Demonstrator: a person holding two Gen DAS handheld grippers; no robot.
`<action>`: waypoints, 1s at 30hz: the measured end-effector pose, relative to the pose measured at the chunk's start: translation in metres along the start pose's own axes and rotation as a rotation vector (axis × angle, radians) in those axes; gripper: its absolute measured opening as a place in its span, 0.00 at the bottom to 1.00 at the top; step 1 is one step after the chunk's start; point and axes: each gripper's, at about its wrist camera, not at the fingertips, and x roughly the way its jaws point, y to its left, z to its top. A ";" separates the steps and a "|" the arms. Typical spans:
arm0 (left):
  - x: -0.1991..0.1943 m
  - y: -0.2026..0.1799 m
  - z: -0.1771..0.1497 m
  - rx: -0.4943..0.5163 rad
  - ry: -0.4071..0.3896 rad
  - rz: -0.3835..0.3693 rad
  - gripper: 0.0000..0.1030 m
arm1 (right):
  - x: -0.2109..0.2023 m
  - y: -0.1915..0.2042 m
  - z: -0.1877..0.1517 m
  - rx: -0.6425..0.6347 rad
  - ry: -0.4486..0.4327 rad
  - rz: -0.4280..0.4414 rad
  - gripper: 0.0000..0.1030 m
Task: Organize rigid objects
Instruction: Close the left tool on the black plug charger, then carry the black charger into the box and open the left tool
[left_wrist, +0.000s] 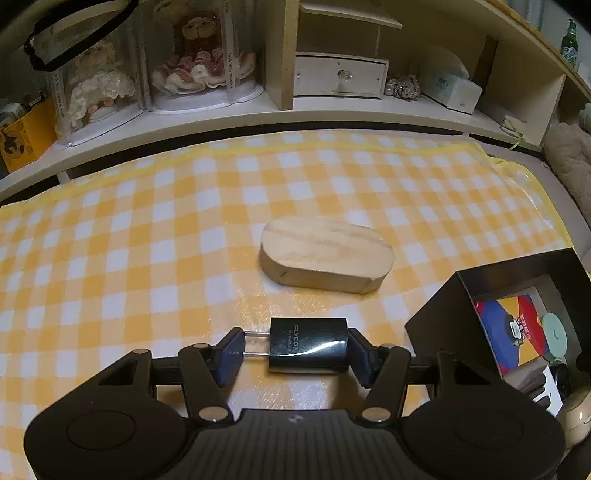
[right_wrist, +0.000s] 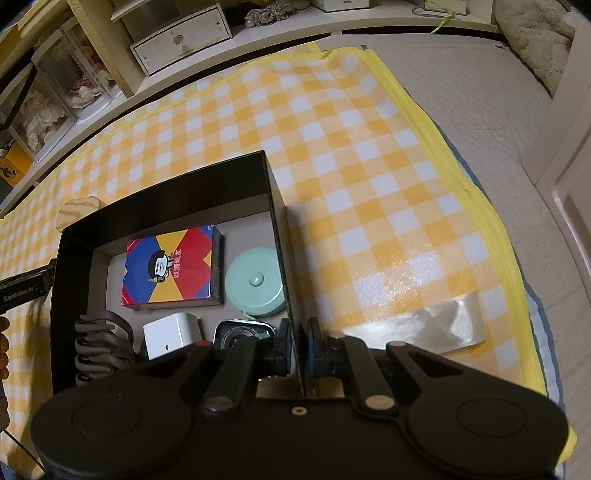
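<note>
My left gripper (left_wrist: 295, 349) is shut on a black charger plug (left_wrist: 308, 347), its two prongs pointing left, held just above the yellow checked cloth (left_wrist: 147, 229). An oval wooden block (left_wrist: 327, 254) lies on the cloth beyond it. My right gripper (right_wrist: 297, 345) is shut on the right wall of a black box (right_wrist: 280, 221). The box holds a colourful card pack (right_wrist: 171, 267), a mint round tape measure (right_wrist: 256, 282), a white cube adapter (right_wrist: 170, 334), a black camera-like item (right_wrist: 240, 334) and a dark hair claw (right_wrist: 98, 343). The box also shows in the left wrist view (left_wrist: 436, 306).
A low shelf (left_wrist: 258, 114) runs behind the cloth with doll cases (left_wrist: 199, 55), a small white drawer unit (left_wrist: 340, 75) and a tissue box (left_wrist: 454, 88). Grey carpet (right_wrist: 480, 92) lies right of the cloth. A fluffy cushion (right_wrist: 535, 33) lies at the far right.
</note>
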 end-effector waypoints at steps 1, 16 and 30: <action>0.000 0.001 0.000 -0.008 0.003 0.003 0.58 | 0.000 0.000 0.000 0.000 0.000 0.000 0.09; -0.052 -0.012 0.015 -0.002 -0.099 -0.084 0.58 | 0.000 0.000 0.000 0.001 -0.001 0.001 0.09; -0.078 -0.093 0.030 0.107 -0.102 -0.322 0.58 | -0.003 0.002 -0.002 -0.008 -0.003 0.000 0.09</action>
